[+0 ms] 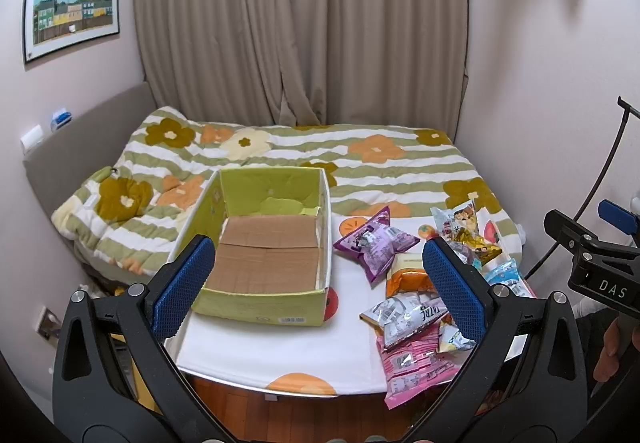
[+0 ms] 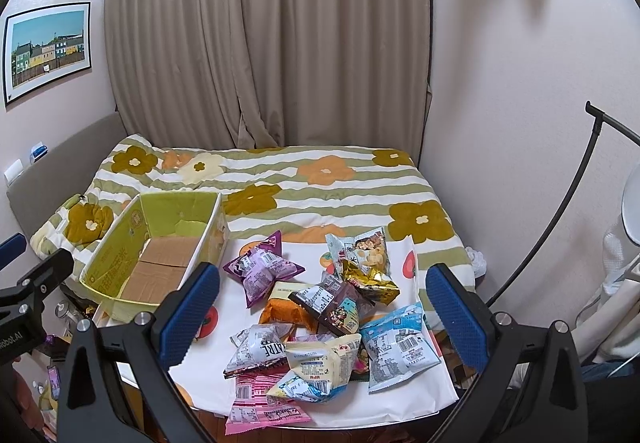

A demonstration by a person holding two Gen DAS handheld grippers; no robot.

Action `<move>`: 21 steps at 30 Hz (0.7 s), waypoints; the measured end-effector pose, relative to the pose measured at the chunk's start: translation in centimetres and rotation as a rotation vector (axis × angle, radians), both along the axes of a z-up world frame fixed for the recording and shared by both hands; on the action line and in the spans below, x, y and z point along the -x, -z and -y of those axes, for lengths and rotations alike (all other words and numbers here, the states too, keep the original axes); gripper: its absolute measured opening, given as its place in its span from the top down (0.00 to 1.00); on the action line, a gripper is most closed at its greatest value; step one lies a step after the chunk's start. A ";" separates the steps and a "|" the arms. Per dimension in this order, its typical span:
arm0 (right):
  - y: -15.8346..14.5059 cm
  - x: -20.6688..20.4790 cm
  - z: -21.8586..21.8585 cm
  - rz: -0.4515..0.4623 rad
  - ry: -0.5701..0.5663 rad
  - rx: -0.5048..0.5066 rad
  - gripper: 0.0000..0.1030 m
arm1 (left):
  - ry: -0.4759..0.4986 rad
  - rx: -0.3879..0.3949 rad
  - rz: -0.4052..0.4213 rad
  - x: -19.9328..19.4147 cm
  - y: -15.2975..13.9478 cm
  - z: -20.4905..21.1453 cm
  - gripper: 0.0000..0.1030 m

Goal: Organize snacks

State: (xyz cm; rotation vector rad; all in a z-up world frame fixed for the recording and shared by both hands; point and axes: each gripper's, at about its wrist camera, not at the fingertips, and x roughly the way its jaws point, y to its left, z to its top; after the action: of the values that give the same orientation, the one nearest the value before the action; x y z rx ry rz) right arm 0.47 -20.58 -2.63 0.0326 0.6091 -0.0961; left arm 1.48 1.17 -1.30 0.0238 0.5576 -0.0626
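An open green cardboard box with a bare brown bottom stands on the white table; it also shows in the right wrist view. To its right lies a pile of several snack packets: a purple one, an orange one, a light blue one, a pink one. My left gripper is open and empty, held above the table's front, over the box's right side. My right gripper is open and empty above the snack pile.
A bed with a flowered striped quilt lies right behind the table, with curtains behind it. A black lamp stand curves up at the right. The wooden floor shows below the table's front edge.
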 end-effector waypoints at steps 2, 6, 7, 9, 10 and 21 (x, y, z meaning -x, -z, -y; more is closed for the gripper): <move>0.0 0.0 0.0 -0.001 0.000 0.001 0.00 | 0.000 0.000 0.000 0.0 0.0 0.0 0.00; 0.0 0.0 0.0 -0.001 -0.001 -0.002 0.00 | -0.001 -0.001 0.002 0.0 0.0 0.0 0.00; -0.1 0.0 0.0 -0.001 -0.002 -0.003 0.00 | -0.002 -0.001 0.003 0.0 0.0 0.0 0.00; -0.1 0.1 0.0 0.001 -0.004 -0.004 0.00 | -0.002 0.000 0.006 0.3 0.0 0.3 0.00; -0.1 0.1 0.0 0.000 -0.004 -0.004 0.00 | -0.002 0.001 0.005 0.3 0.0 0.3 0.00; 1.2 0.3 1.7 -0.065 -0.055 -0.018 0.00 | 0.071 0.015 -0.097 -1.2 1.9 3.4 0.00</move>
State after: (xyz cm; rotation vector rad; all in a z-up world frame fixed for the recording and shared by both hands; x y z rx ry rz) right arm 0.14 -22.23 -3.84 0.0297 0.6749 -0.0385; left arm 2.73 -2.26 -3.19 0.0266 0.6529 -0.1380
